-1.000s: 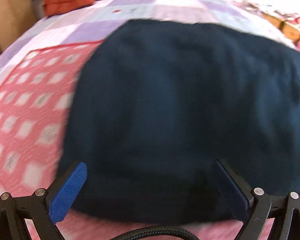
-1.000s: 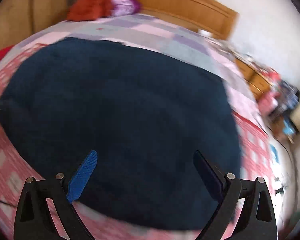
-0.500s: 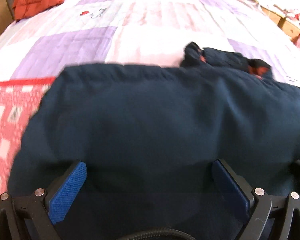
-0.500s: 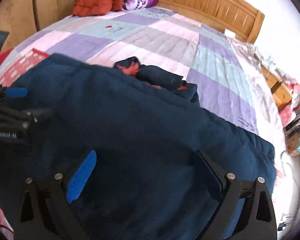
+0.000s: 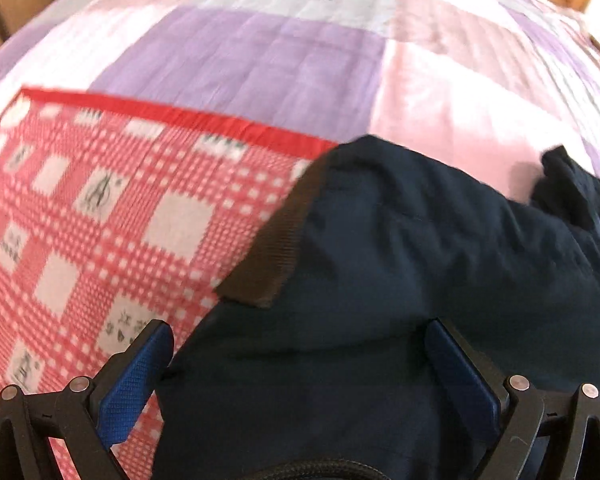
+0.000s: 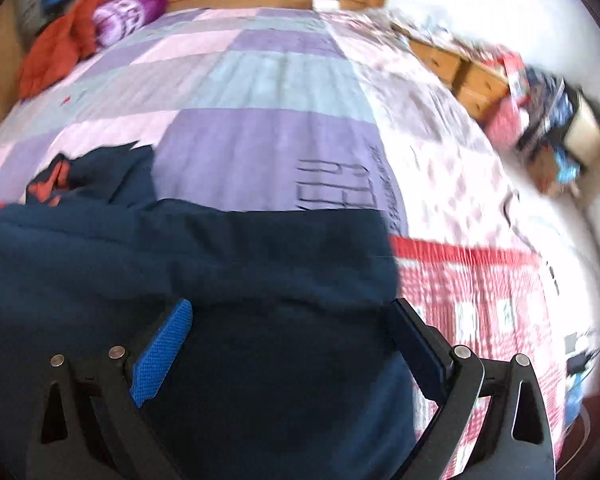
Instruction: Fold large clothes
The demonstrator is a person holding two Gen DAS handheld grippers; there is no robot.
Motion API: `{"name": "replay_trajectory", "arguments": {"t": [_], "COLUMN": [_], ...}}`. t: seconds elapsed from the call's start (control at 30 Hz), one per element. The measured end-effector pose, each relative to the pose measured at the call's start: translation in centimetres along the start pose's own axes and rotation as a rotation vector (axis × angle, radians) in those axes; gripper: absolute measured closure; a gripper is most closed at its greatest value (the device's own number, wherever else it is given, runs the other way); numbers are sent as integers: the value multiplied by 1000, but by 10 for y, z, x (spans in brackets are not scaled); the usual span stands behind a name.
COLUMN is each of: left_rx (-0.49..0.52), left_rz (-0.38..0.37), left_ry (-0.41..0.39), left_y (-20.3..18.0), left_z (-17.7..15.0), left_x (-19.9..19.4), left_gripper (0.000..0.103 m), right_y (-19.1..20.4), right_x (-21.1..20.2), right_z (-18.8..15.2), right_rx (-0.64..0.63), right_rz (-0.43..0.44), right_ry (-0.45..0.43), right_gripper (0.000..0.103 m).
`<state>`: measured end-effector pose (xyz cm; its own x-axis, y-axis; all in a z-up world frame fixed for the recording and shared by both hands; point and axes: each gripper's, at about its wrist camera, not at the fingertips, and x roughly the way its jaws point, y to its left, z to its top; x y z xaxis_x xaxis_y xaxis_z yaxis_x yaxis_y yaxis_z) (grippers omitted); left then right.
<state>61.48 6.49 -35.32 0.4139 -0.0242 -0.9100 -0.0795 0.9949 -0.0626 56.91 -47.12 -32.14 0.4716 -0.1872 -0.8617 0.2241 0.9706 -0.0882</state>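
Since the earlier frame, our navy jacket [image 5: 440, 280] lies lower on the bed [image 5: 260, 52], baring red checked blanket [image 5: 100, 208]. Left gripper [image 5: 300, 360] and right gripper [image 6: 292, 332]: fingers wide, holding nothing.

Navy garment [image 5: 420, 260] folded on bed [image 5: 260, 52]

**Printed marks on the bedding, mostly too blurred to read**

On the red checked blanket [image 5: 100, 216], in the left wrist view, some white squares carry small grey prints. One looks like a letter "A" inside a circle [image 5: 99, 192]; the others cannot be read. In the right wrist view, the purple patch of the quilt [image 6: 260, 148] carries large dark block characters [image 6: 336, 190], too blurred to read.
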Motion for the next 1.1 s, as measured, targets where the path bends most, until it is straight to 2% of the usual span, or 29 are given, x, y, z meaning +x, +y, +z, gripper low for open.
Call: {"name": "replay_trajectory", "arguments": {"t": [0.2, 0.3, 0.37, 0.5, 0.6, 0.7, 0.77, 0.87, 0.93, 1.03, 1.1], "left_rx": [-13, 11, 54, 72, 115, 193, 234, 253, 270, 238, 201], "left_rz": [11, 12, 49, 79, 92, 81, 86, 78, 107, 126, 80], "left_ry": [20, 24, 5, -7, -44, -88, -97, -99, -86, -91, -100], "left_y": [-3, -1, 8, 35, 28, 12, 9, 19, 34, 53, 49], "left_z": [6, 11, 10, 3, -9, -34, -56, -94, -121, -144, -160], "left_x": [5, 0, -11, -26, -40, -59, -67, -81, -87, -97, -109], "left_gripper": [0, 0, 0, 0, 0, 0, 0, 0, 0, 0, 0], "right_y": [-46, -54, -62, -92, -83, -50, -44, -58, -79, -94, -82], "right_x": [-3, -8, -17, -28, -48, -60, -65, -78, -88, -111, -123], "right_z": [-13, -16, -19, -27, -32, -51, -77, -122, -149, -173, -178], "right_rx": [123, 123, 103, 150, 106, -34, -52, 6, 83, 154, 135], "right_rz": [41, 32, 9, -75, -42, -9, -3, -2, -15, -67, -36], "right_ry": [26, 35, 29, 48, 0, -5, 19, 18, 26, -3, -28], "right_gripper": [4, 4, 4, 4, 4, 4, 4, 4, 4, 4, 4]}}
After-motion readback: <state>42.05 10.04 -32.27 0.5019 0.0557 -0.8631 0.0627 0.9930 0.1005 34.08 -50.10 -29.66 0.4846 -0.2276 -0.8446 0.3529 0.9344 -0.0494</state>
